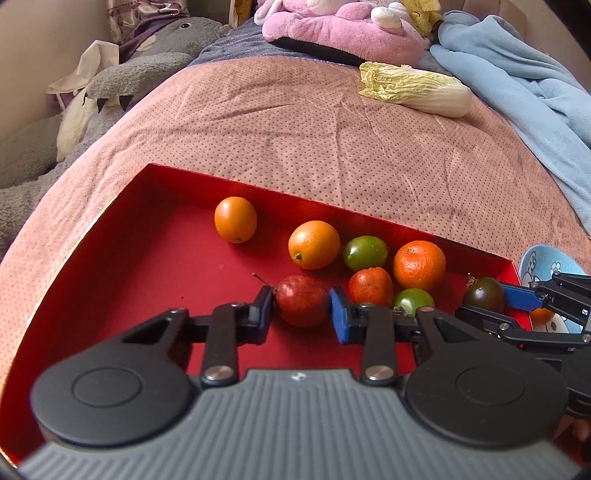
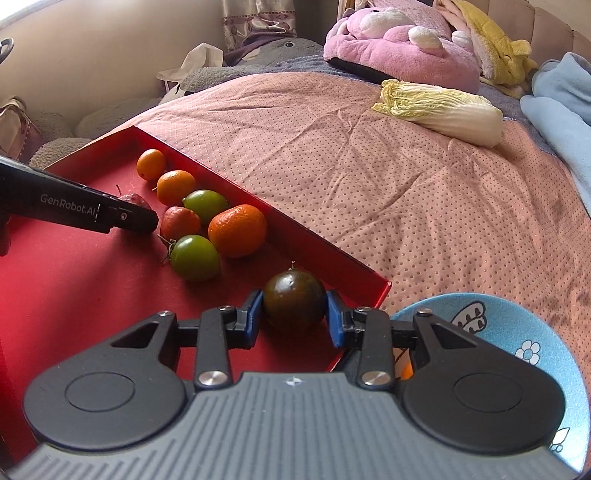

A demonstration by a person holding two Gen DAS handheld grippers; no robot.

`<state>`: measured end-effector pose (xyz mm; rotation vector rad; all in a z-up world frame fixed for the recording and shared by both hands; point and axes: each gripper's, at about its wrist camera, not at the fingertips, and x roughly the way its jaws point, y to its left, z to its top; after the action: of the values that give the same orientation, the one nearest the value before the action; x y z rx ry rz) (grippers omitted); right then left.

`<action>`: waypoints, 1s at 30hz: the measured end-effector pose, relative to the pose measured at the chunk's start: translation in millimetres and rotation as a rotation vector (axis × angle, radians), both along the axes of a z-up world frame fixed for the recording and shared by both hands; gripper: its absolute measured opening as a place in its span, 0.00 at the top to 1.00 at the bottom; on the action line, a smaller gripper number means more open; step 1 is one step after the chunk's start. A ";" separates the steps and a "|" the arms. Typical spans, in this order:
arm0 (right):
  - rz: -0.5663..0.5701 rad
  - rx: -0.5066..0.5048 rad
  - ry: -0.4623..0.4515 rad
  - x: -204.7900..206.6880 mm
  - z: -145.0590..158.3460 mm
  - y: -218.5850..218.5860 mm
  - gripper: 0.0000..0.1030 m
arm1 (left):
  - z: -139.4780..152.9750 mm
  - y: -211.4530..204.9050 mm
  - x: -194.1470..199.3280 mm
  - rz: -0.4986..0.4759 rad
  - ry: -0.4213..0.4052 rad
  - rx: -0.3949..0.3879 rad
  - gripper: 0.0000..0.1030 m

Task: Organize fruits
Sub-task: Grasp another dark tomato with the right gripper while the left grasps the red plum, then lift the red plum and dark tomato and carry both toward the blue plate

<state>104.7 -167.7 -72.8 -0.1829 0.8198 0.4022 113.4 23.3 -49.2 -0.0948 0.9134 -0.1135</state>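
Note:
A red tray (image 1: 110,280) (image 2: 55,280) on the bed holds several small fruits: oranges (image 1: 313,244), green ones (image 1: 365,253), red ones. My left gripper (image 1: 301,308) has its pads touching both sides of a dark red fruit with a stem (image 1: 301,301), low in the tray; that fruit shows behind the left gripper's finger in the right wrist view (image 2: 133,201). My right gripper (image 2: 294,314) has its blue pads against a dark brown-green fruit (image 2: 294,301) (image 1: 484,293) near the tray's right corner. A blue bowl (image 2: 517,332) (image 1: 546,258) sits right of the tray with an orange fruit (image 1: 542,316) inside.
A napa cabbage (image 1: 417,90) (image 2: 443,107) lies farther back on the pink dotted bedspread (image 1: 295,129). Plush toys (image 1: 343,26) and a light blue blanket (image 1: 517,74) line the far and right edges. A grey plush (image 1: 129,74) lies at the left.

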 end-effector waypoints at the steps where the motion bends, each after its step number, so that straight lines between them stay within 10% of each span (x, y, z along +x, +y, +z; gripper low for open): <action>1: 0.002 -0.004 -0.004 -0.8 0.5 0.3 0.60 | 0.1 0.7 -0.6 0.002 -0.001 -0.004 0.65; 30: 0.024 0.175 0.015 -56.7 36.7 3.1 0.60 | 21.4 5.3 -44.9 0.044 -0.053 0.024 0.65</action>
<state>48.0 -164.7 -36.1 -0.0272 0.7930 0.4965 68.5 28.6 -27.8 -0.0893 0.8592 -0.0637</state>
